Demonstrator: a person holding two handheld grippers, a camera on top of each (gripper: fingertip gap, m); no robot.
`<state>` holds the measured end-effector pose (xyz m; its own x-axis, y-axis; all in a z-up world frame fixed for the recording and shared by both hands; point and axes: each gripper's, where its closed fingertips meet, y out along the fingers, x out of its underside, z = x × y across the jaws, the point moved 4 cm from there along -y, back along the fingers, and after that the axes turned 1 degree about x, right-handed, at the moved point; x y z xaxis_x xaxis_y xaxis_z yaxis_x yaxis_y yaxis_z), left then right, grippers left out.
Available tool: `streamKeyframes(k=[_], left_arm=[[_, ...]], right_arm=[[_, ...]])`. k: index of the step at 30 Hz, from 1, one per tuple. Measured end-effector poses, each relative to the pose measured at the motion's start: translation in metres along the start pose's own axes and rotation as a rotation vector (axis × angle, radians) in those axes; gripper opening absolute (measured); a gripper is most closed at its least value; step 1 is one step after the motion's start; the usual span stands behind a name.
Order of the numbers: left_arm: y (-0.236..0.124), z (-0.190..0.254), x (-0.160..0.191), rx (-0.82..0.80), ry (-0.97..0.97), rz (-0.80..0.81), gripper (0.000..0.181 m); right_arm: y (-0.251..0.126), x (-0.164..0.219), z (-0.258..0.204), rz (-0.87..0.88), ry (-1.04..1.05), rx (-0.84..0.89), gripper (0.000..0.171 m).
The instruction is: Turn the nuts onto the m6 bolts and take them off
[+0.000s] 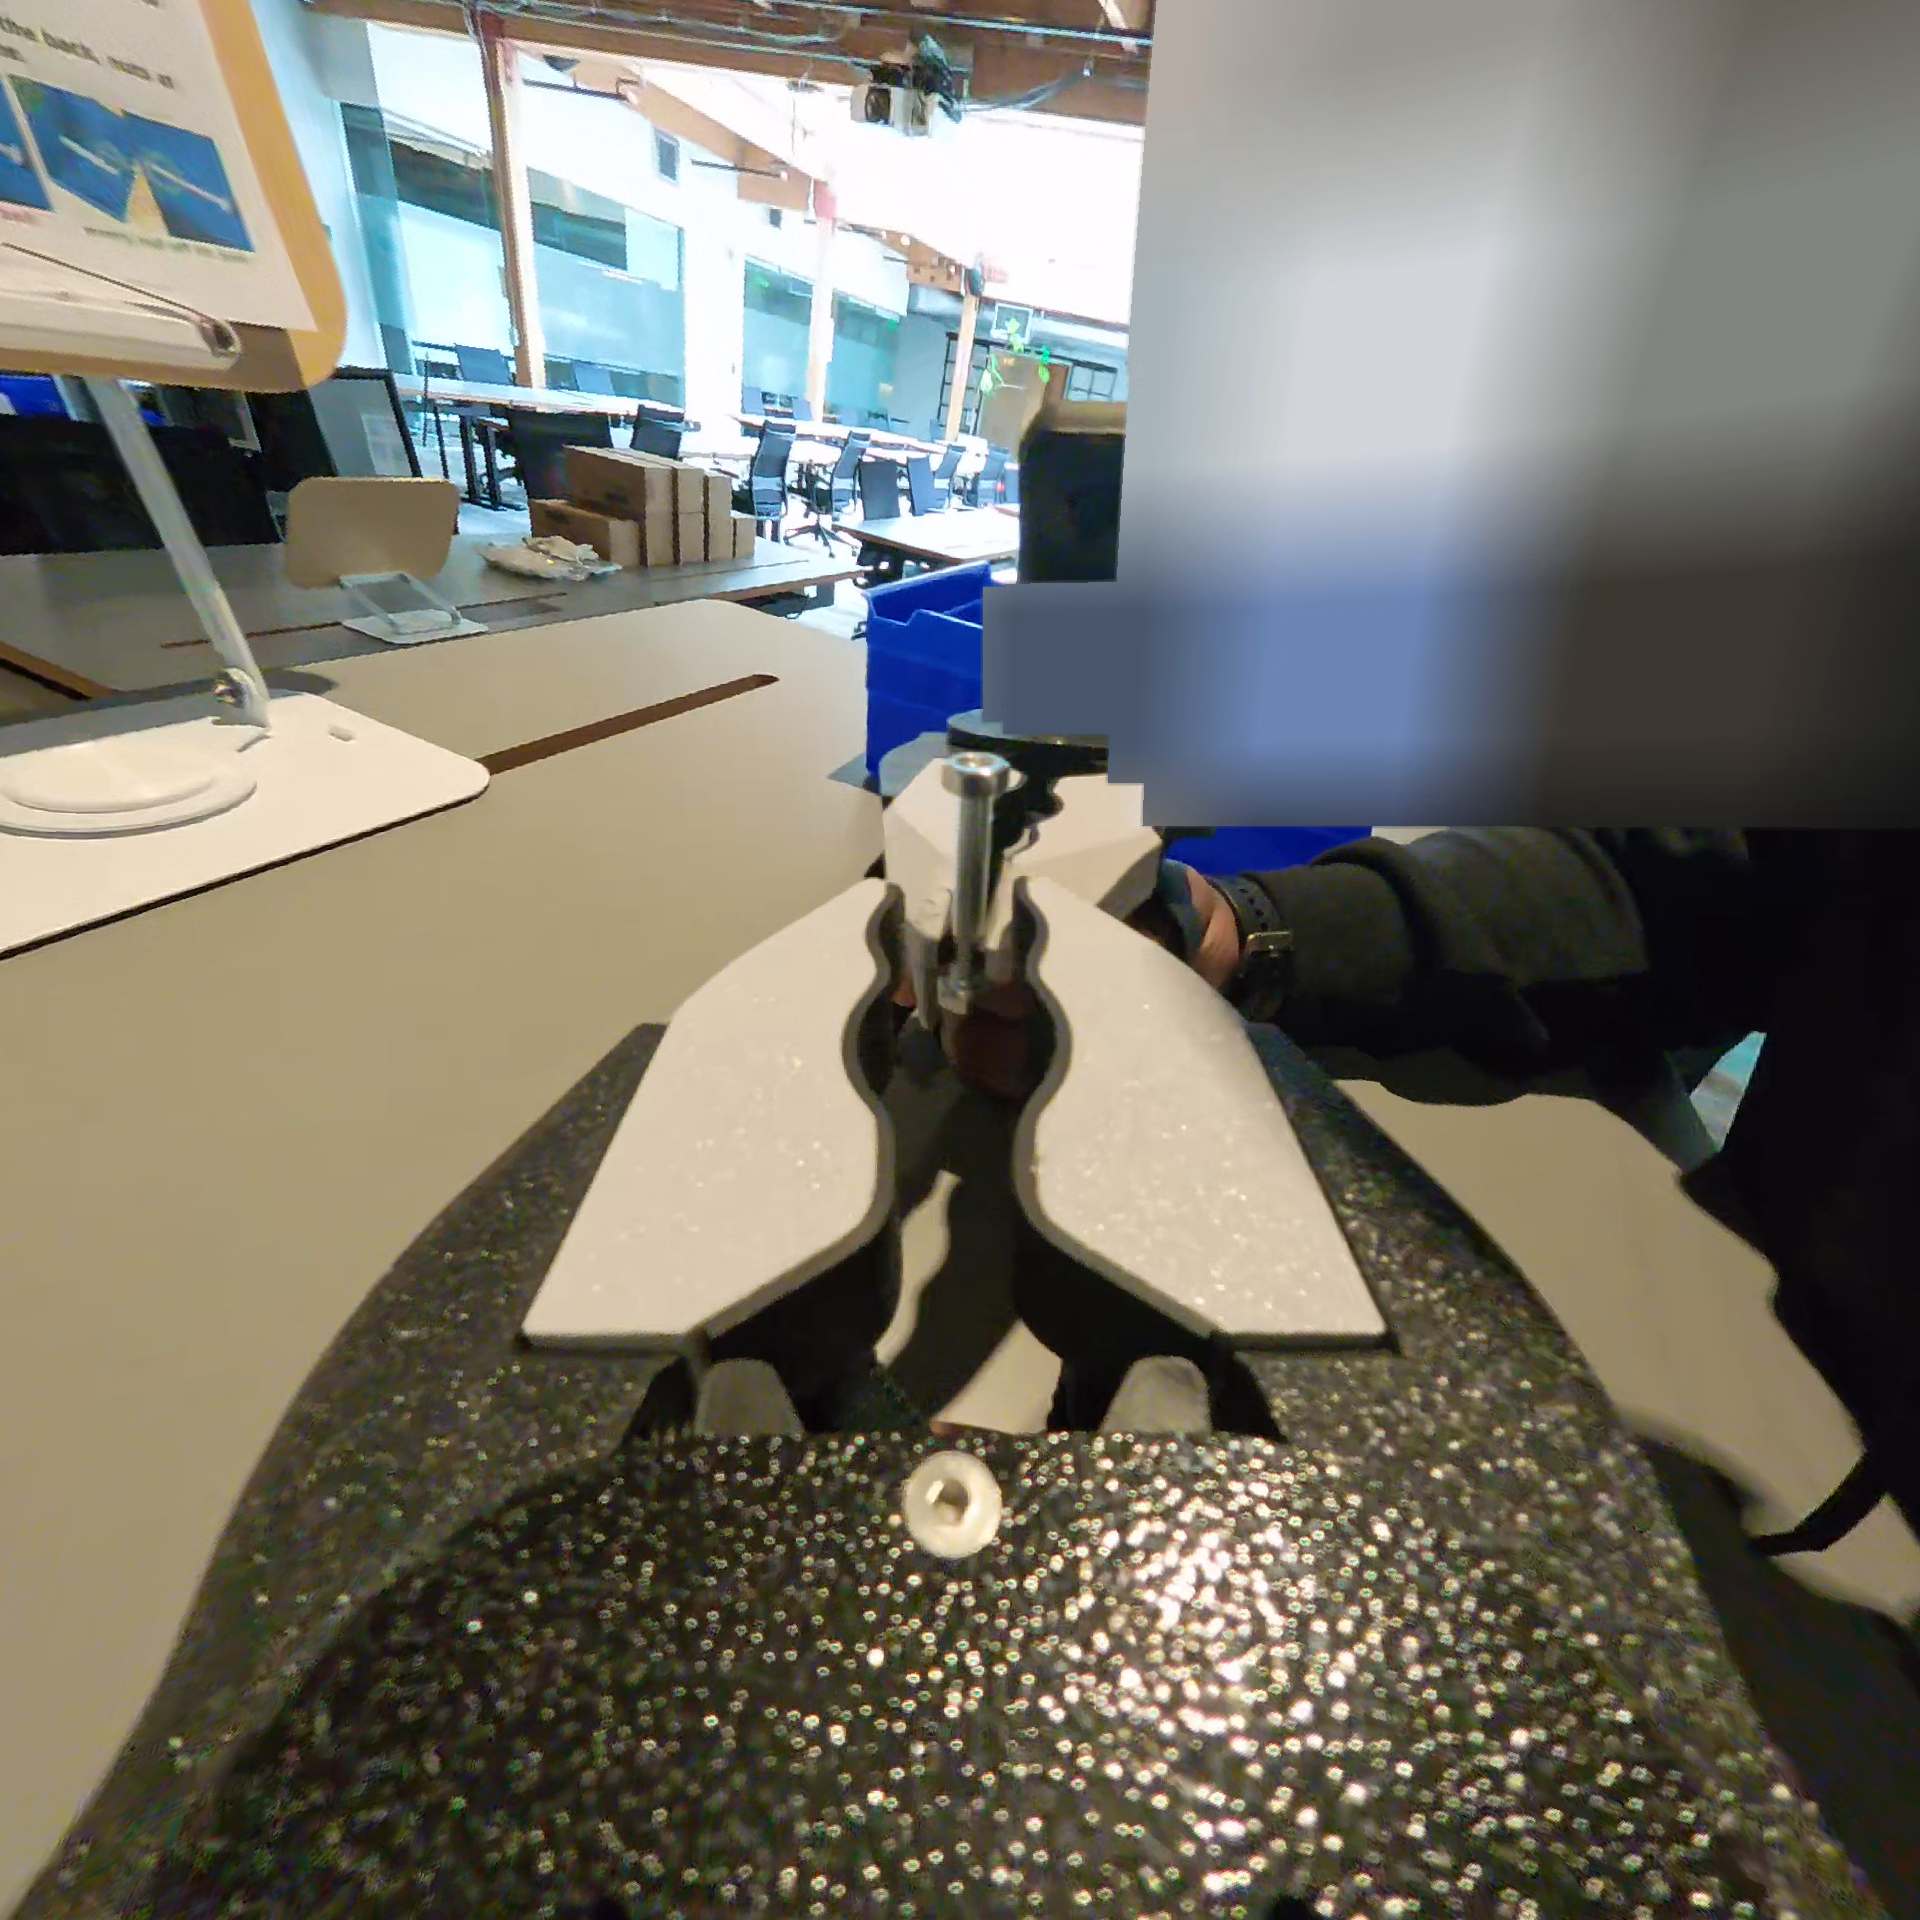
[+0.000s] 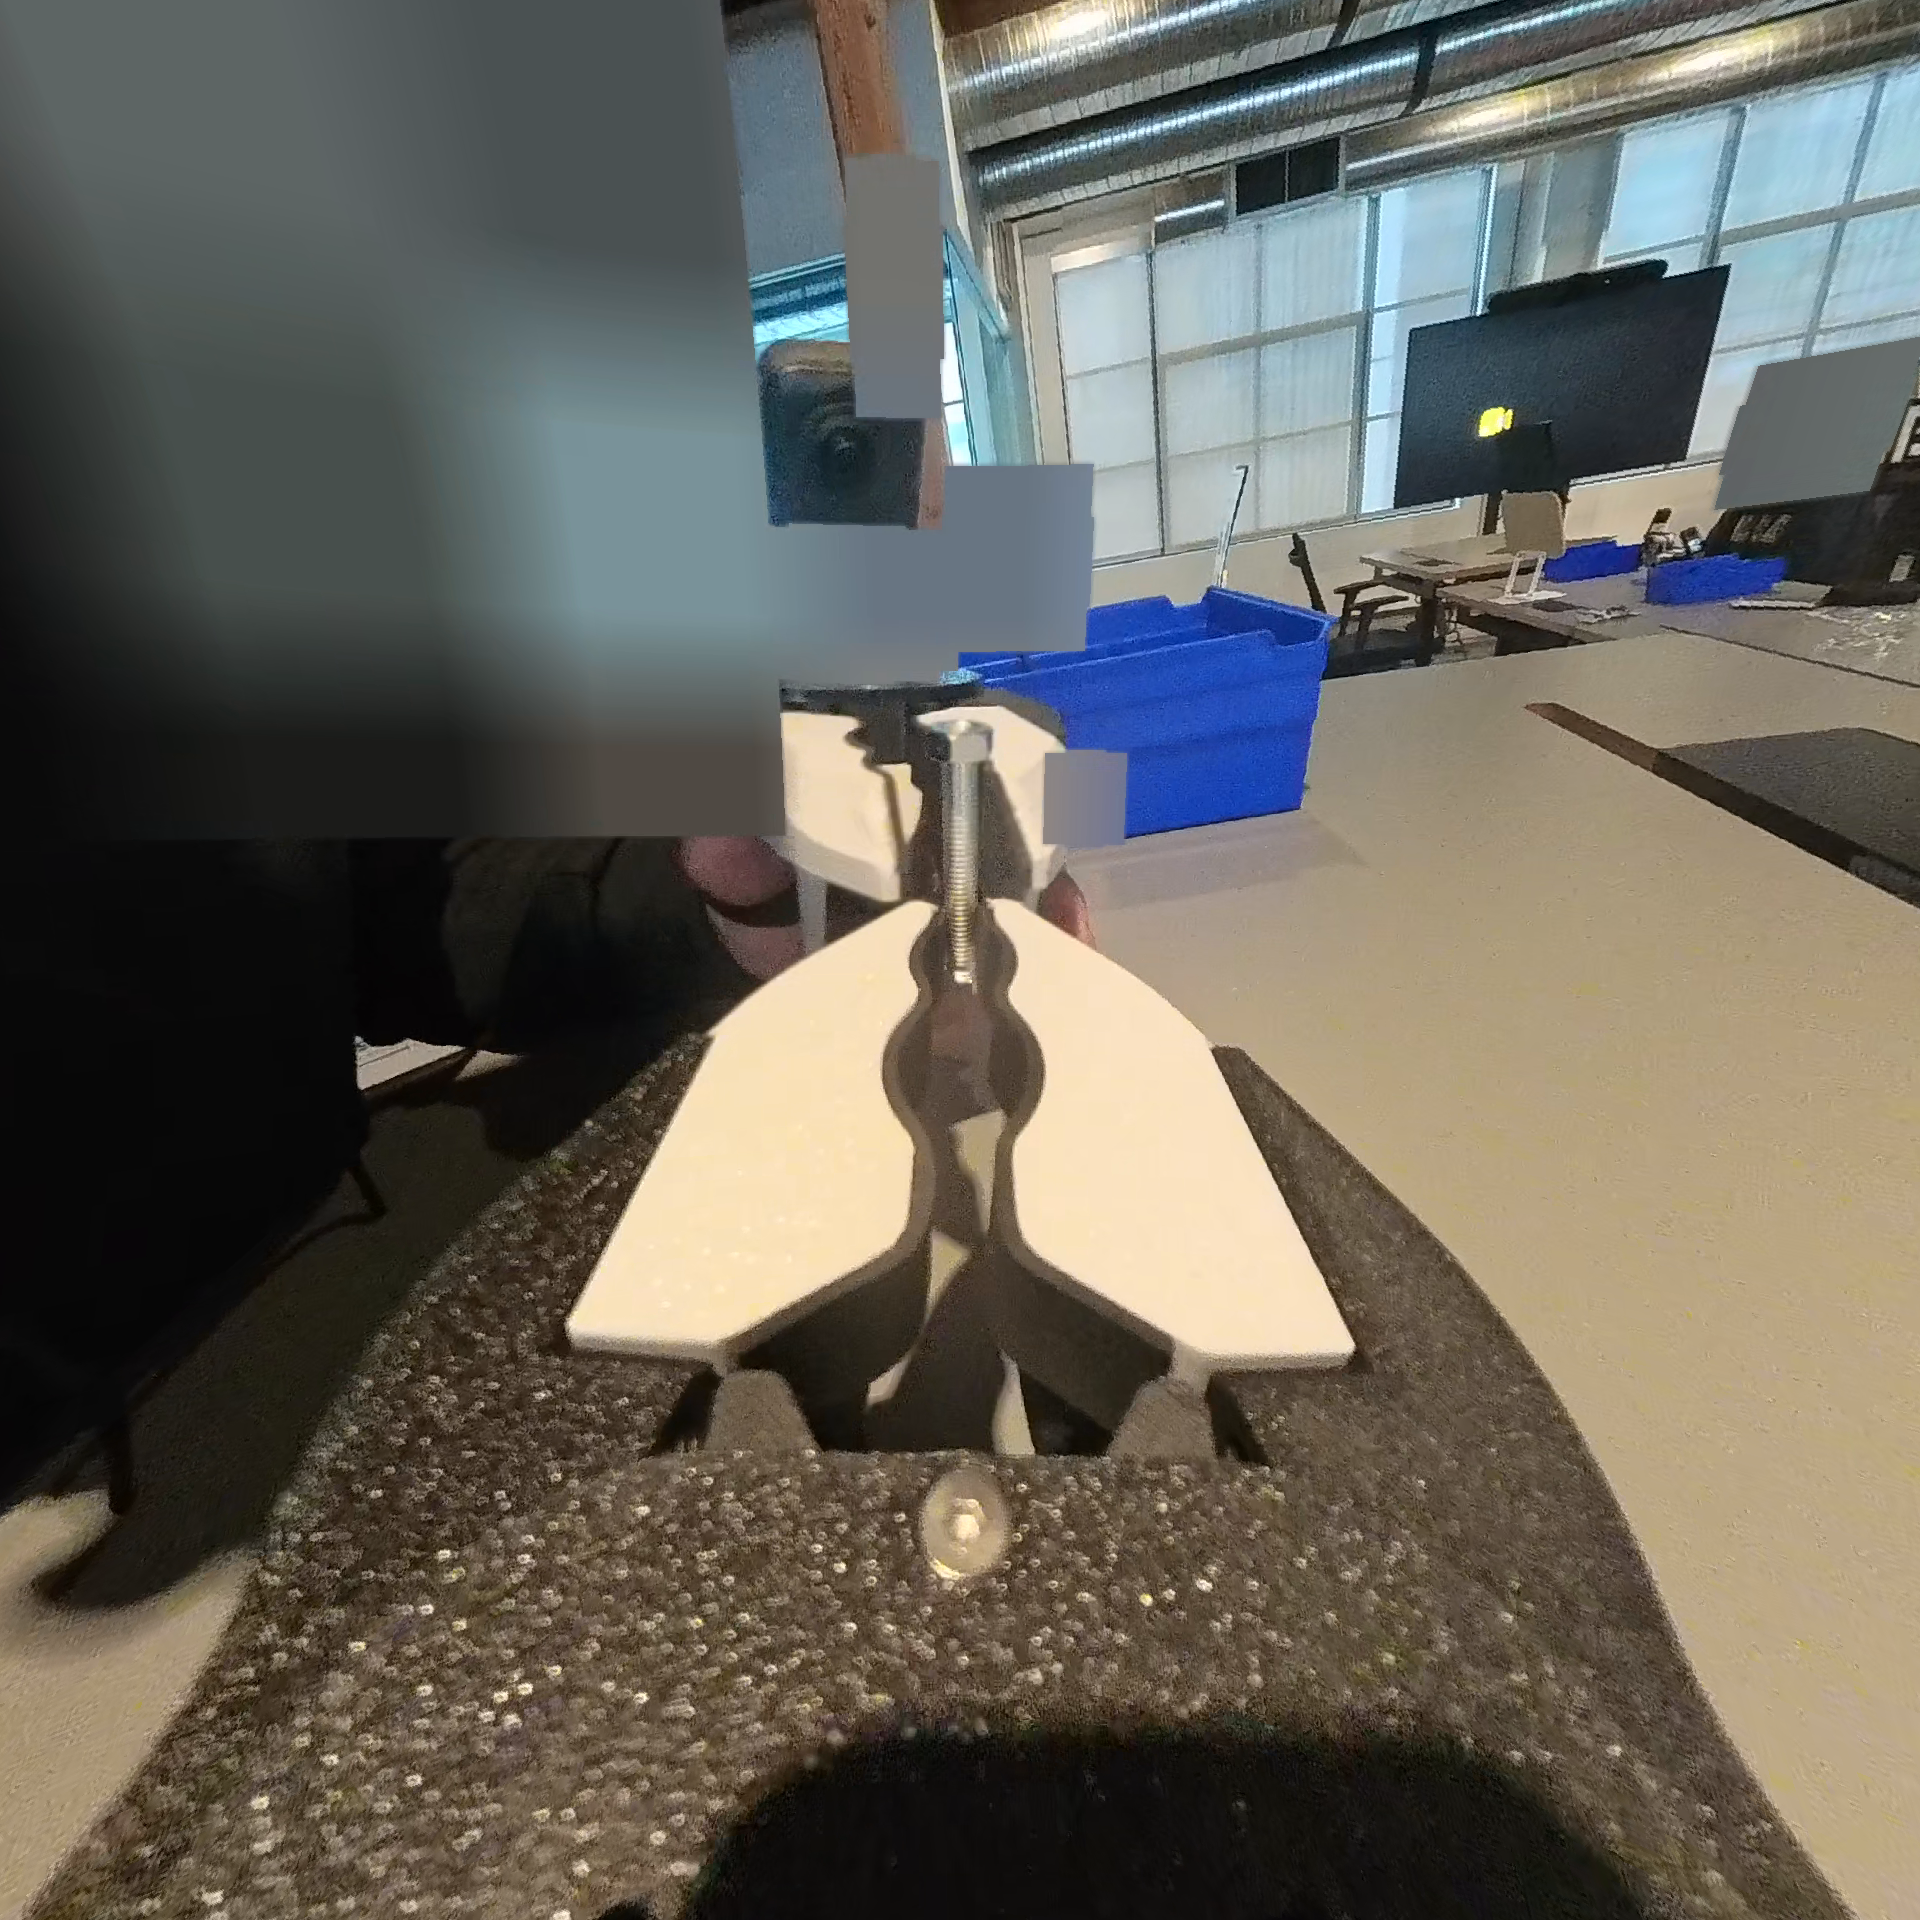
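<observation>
Gripping one bolt (image 2: 958, 852), both claws; no legible markings.

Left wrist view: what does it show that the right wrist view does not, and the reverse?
Only the left wrist view shows the clipboard stand on its white base, the stacked cardboard boxes and the person's watch. Only the right wrist view shows the black screen and the large windows. Both show a bolt between fingertips, the left gripper, the right gripper, blue bins and the grey table.
</observation>
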<state>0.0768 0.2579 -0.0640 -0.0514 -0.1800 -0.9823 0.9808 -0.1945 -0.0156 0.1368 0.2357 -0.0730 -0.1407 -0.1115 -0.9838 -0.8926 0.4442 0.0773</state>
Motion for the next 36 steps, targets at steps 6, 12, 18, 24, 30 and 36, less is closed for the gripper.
streamKeyframes(k=[6,12,18,24,30,36], left_arm=[[0.001,0.001,0.002,-0.001,-0.005,-0.006,0.008],[0.0,0.0,0.003,-0.002,-0.003,-0.01,0.005],[-0.001,-0.004,0.005,0.004,-0.044,0.019,0.005],[-0.005,-0.009,0.004,0.0,-0.072,0.038,0.005],[-0.002,-0.007,0.011,-0.03,0.04,-0.034,0.004],[0.003,-0.004,0.017,-0.025,0.062,-0.073,0.004]], right_arm=[[0.001,0.001,0.0,-0.011,-0.01,0.012,0.005],[0.002,0.002,0.0,-0.024,-0.021,0.023,0.005],[0.002,0.004,0.004,-0.032,0.009,0.024,0.006],[-0.003,0.007,0.011,-0.079,0.041,0.028,0.019],[-0.011,-0.001,0.015,-0.011,0.086,0.008,0.021],[-0.009,-0.002,0.007,0.0,0.095,-0.046,0.015]])
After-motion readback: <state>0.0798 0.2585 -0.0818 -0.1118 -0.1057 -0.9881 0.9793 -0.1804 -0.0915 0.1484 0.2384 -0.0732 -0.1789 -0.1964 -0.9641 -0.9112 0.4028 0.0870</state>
